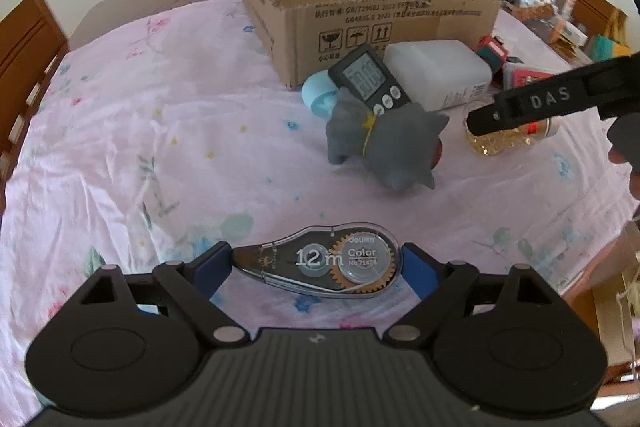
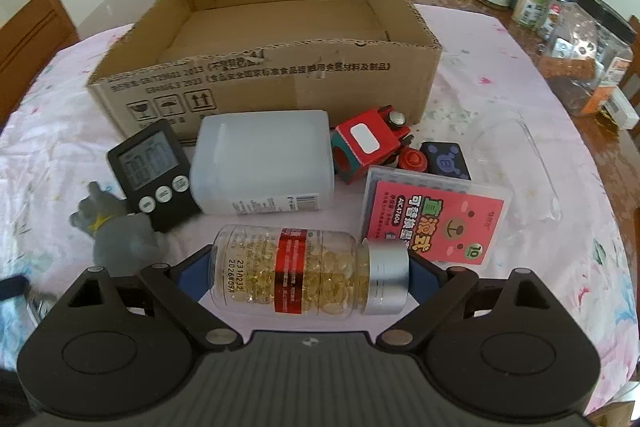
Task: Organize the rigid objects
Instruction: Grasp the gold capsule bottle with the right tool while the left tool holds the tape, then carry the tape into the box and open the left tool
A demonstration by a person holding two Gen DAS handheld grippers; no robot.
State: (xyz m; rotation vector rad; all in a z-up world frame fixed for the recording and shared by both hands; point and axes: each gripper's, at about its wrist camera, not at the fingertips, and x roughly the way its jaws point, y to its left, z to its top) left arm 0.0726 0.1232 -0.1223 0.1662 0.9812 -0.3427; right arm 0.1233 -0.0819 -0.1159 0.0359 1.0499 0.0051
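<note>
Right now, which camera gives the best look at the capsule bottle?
The right wrist view: the capsule bottle lies on its side between the right gripper fingers, label and silver cap clear. In the left wrist view the right gripper's arm hides most of the bottle.

Each black claw has blue pads, silver pivot screws and a ribbed grey body.
</note>
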